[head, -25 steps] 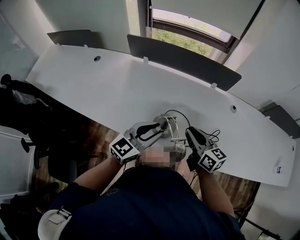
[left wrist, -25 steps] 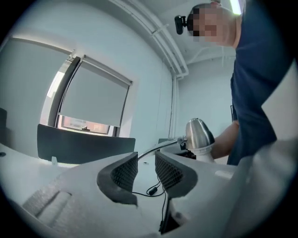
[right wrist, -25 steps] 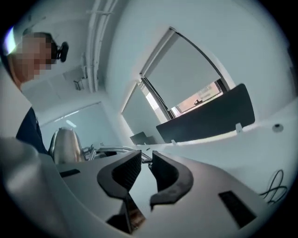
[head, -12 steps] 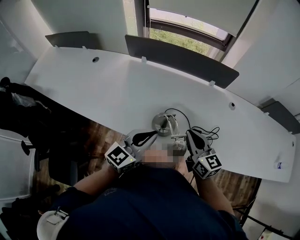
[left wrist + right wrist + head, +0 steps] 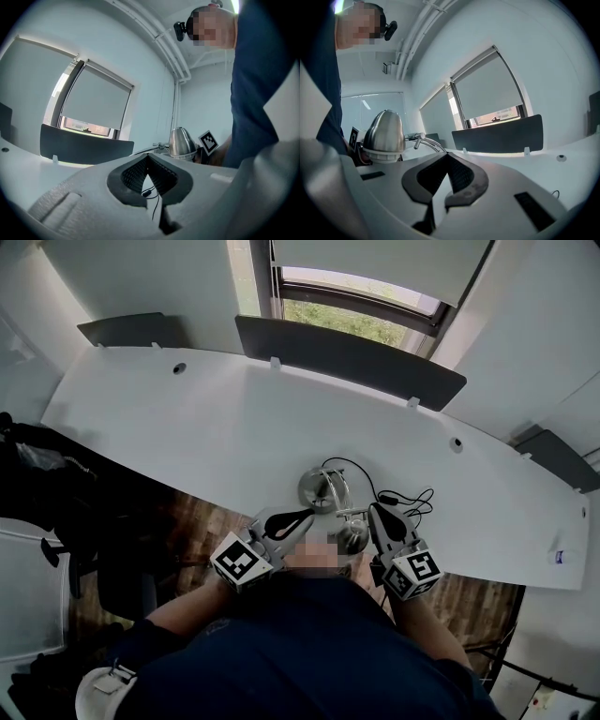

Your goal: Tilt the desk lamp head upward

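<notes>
The metal desk lamp stands near the desk's front edge, with its round base [image 5: 315, 487] on the white top and its thin arm [image 5: 343, 497] reaching toward me. Its dome-shaped steel head [image 5: 354, 538] hangs between my two grippers, opening downward, and also shows as the lamp head [image 5: 182, 142] and the lamp head [image 5: 384, 136] in the gripper views. My left gripper [image 5: 310, 515] sits just left of the head, shut and empty. My right gripper [image 5: 374, 510] sits just right of it, also shut with nothing between its pads. Neither touches the lamp.
The lamp's black cable [image 5: 405, 498] coils on the white desk [image 5: 187, 427] right of the base. A dark grey partition [image 5: 347, 357] runs along the desk's far edge below the window. Dark chairs and bags [image 5: 56, 484] stand on the wooden floor at left.
Both grippers have drawn back from the lamp toward my body. The left one has left the lamp base, and both sets of jaws have closed.
</notes>
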`<state>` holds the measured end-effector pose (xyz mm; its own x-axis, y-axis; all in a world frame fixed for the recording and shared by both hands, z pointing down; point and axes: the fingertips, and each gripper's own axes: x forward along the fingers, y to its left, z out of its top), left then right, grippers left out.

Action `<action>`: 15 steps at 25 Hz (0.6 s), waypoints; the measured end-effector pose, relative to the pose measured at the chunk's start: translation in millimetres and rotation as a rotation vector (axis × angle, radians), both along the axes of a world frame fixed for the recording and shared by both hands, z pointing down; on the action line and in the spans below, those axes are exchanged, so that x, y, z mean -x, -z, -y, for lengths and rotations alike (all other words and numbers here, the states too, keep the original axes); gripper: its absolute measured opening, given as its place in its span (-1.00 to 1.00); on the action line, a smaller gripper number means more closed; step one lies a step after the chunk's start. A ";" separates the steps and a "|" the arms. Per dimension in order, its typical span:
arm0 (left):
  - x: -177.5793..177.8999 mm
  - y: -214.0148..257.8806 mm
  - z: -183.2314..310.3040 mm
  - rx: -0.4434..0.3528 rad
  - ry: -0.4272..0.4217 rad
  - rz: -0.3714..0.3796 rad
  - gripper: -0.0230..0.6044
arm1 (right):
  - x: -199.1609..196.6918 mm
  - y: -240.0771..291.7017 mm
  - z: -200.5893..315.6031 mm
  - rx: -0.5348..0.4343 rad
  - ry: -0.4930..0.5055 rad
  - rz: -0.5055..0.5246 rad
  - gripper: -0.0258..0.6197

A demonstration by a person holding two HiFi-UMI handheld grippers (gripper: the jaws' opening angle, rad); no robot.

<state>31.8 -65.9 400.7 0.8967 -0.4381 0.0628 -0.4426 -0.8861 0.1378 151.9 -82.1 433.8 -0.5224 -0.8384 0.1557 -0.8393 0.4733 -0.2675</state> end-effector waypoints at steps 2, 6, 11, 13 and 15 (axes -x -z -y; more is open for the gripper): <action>-1.1 0.4 0.3 0.004 -0.005 -0.003 -0.91 | -2.0 0.8 -0.1 0.000 -0.008 -0.002 -0.89; -1.7 0.7 1.7 -0.007 -0.018 0.004 -0.91 | -4.5 2.5 0.6 -0.001 -0.019 0.000 -0.90; -2.6 -2.6 4.5 -0.001 -0.010 0.021 -0.91 | -4.7 -0.3 1.5 0.010 -0.018 0.005 -0.89; -3.3 -4.9 5.2 0.003 -0.009 0.025 -0.91 | -4.2 -1.8 2.3 0.013 -0.015 0.008 -0.90; -3.5 -4.5 6.7 0.004 -0.005 0.023 -0.91 | -3.4 -2.9 3.1 0.017 -0.013 0.011 -0.89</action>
